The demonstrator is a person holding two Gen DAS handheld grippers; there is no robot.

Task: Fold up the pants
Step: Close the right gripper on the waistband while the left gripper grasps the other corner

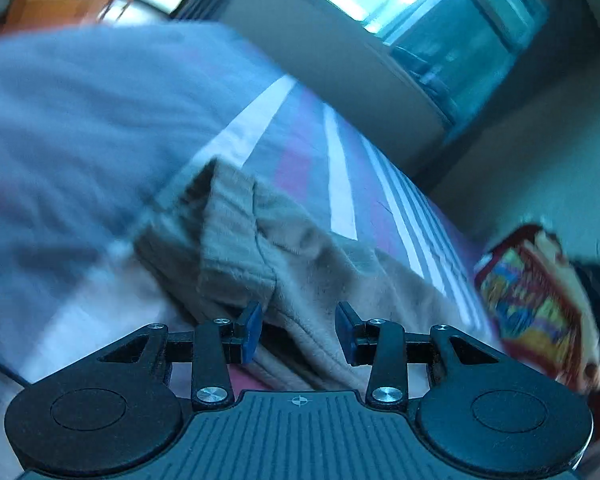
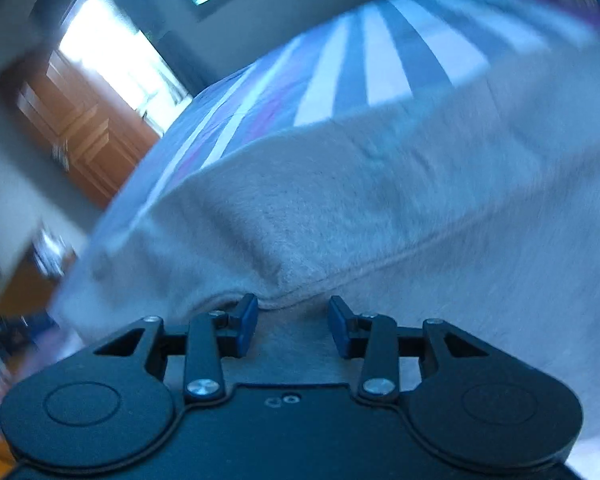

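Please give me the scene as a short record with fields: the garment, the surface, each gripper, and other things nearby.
garment: grey-beige pants, lying crumpled on the bed
surface: striped bedsheet, white, grey and pink bands
left gripper: jaws apart, cloth between them, not pinched
right gripper: jaws apart over a seam of the pants
nearby: colourful packet at the bed edge; wooden door

Bedroom, both views motion-blurred. Bed with striped cover in white, grey-blue and purple-pink bands (image 1: 340, 184) fills the mid-frame. Plain grey-green wall (image 1: 332, 52) behind it. Bright window with teal-tinted frame (image 1: 440, 8) blown out by daylight. Panelled orange-brown wooden door (image 2: 80, 128) beside a second bright opening (image 2: 116, 52). Colourful red-bordered printed item (image 1: 536, 304) at the bed's edge, too blurred to identify.
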